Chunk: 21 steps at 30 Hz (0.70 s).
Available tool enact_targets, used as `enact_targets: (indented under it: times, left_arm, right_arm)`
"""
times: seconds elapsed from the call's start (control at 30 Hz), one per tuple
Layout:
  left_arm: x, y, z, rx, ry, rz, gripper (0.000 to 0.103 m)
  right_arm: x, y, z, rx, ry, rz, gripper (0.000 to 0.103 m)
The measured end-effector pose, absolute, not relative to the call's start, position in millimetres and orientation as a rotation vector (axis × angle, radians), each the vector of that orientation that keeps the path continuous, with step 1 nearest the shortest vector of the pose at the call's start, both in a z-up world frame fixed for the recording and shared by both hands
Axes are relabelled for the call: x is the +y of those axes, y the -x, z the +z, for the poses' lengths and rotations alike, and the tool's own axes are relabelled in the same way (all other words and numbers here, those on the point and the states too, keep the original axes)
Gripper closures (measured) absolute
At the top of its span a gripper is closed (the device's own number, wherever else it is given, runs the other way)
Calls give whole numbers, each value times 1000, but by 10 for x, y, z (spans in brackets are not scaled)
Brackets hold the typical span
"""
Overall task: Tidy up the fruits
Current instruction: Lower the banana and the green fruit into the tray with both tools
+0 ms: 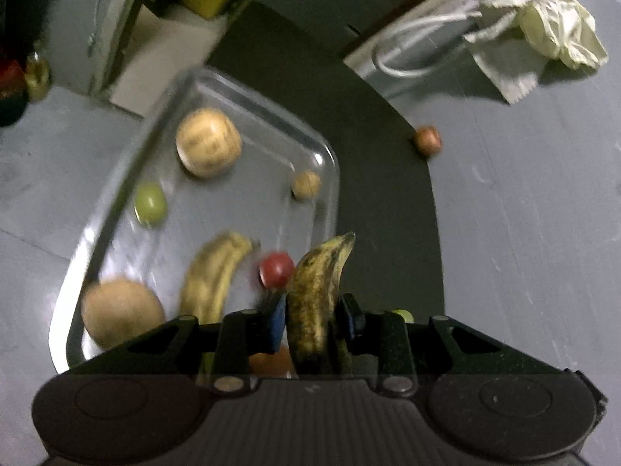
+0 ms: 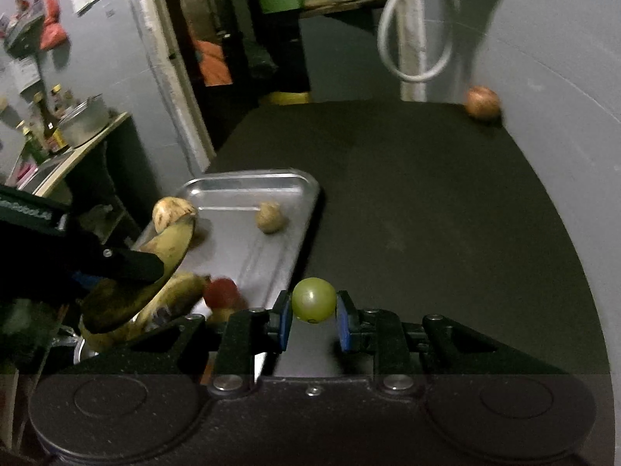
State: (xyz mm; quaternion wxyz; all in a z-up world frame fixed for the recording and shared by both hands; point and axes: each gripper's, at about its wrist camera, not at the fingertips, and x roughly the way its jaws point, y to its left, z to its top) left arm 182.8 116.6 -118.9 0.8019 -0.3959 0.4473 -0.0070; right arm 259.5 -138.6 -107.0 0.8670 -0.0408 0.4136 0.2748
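Two grippers over a matte black mat (image 2: 427, 202) beside grey walls: the left gripper (image 1: 312, 322) pinches a speckled, curved banana (image 1: 316, 295) above the shiny metal tray (image 2: 271, 256), the right gripper (image 2: 313, 320) clamps a smooth round green fruit (image 2: 313, 298) beside its edge.

Home kitchen: shelf of bottles (image 2: 42, 116), pot (image 2: 83, 120).

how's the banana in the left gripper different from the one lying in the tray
The held banana is dark and heavily spotted; the tray banana is paler yellow. The held banana is clamped between the left gripper's blue pads, raised near the metal tray's right edge, while the tray banana lies loose on the tray floor beside a red fruit. Both are curved, unpeeled and point the same way.
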Motion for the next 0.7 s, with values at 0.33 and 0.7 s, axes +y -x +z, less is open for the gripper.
enact_targets:
  times: [0.33,0.7]
  left_arm:
    - [1235,-2257,-1108,959,712,72,71]
    - [1216,-2575,-1370,993,666,140,71]
  right_arm:
    - [-1036,-3007,-1245,884,185,672,77]
    - [-787,-3074,-1415,843,336,792,77]
